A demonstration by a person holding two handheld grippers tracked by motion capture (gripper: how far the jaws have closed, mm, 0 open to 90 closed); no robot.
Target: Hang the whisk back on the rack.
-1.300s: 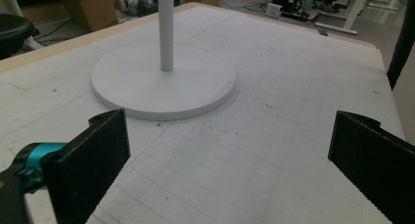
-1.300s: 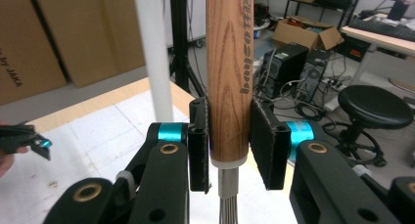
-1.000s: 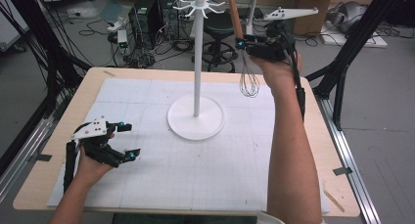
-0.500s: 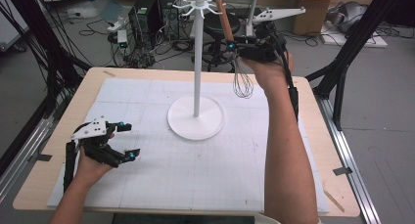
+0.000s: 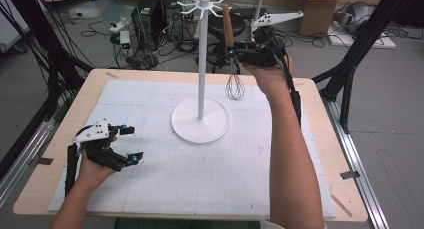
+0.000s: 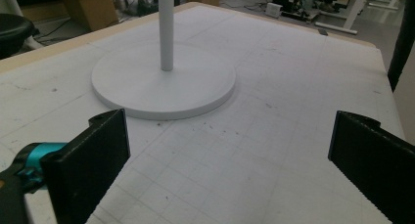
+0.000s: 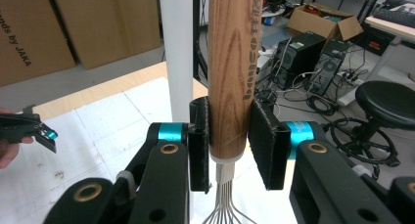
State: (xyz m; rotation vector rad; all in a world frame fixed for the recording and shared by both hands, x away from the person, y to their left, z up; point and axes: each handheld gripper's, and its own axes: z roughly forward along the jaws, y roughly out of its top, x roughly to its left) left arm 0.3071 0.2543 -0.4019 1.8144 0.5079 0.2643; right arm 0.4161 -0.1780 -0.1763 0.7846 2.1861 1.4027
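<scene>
We see the right gripper [image 5: 234, 52] pinching the whisk [image 5: 231, 59] upright above the table's [image 5: 320, 139] far edge, beside the white stand [image 5: 201, 79]. The left gripper [image 5: 127, 144], jaws spread, rests near the left edge on the gridded mat [image 5: 200, 174]; cartons [image 7: 73, 23] and computers [image 7: 313, 53] beyond.

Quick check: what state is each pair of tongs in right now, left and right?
Left tongs: open, holding nothing, low over the white mat.
Right tongs: closed on the whisk by its wooden handle, raised beside the stand.

The whisk [image 7: 230, 77] has a smooth, grained wooden handle and thin shiny metal wires. Beside it, the stand [image 5: 200, 79] looks matt white. Beneath the stand, the table [image 5: 320, 119] edge is pale wood.
</scene>
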